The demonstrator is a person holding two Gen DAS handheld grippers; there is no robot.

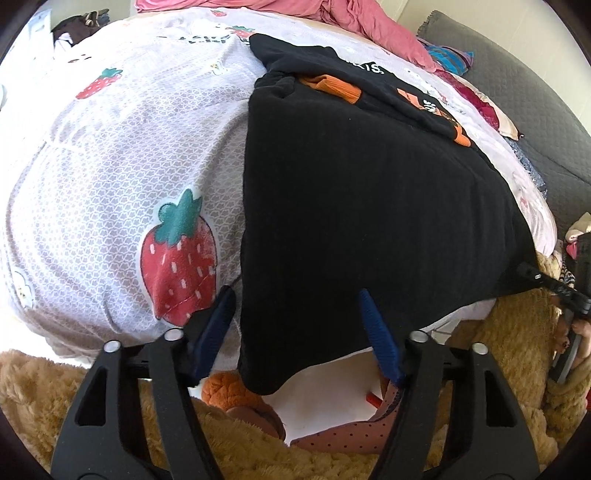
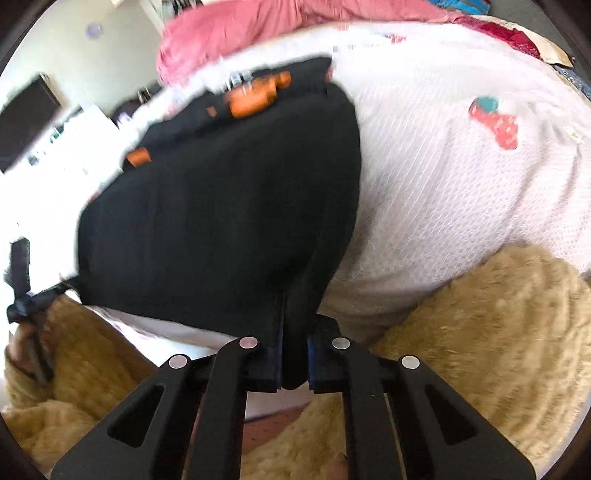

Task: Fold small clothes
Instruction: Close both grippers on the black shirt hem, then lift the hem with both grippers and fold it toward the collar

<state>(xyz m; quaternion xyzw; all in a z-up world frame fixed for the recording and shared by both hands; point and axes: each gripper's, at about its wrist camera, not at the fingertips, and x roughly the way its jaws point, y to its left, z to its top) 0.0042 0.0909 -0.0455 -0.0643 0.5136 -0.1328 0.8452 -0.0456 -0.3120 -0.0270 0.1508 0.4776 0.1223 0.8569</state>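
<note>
Black link arms and blue pads fill the bottom of the left wrist view: the left gripper (image 1: 297, 295) stands with its jaws apart, straddling the near left corner of a black garment (image 1: 351, 206) without pressing on it. One blue pad lies just off the cloth's left edge, over the strawberry-print bedspread (image 1: 110, 177); the other rests over the black fabric itself. Below the jaws show a tan fluffy sleeve (image 1: 44, 384) and an orange plush bit (image 1: 221, 384).

From the right wrist view, the right gripper (image 2: 293, 332) is clamped together on the garment's near right corner, a fold of black cloth bunched between its pads. That view is blurred.

Spread outward from both grippers, the black garment lies flat on the bedspread, its orange ribbed cuffs (image 1: 340, 88) and orange lettering at the far end. Beyond it a pink blanket (image 1: 351, 18) is heaped at the far edge of the bed, with a grey quilted cover (image 1: 524, 92) to the right.
</note>
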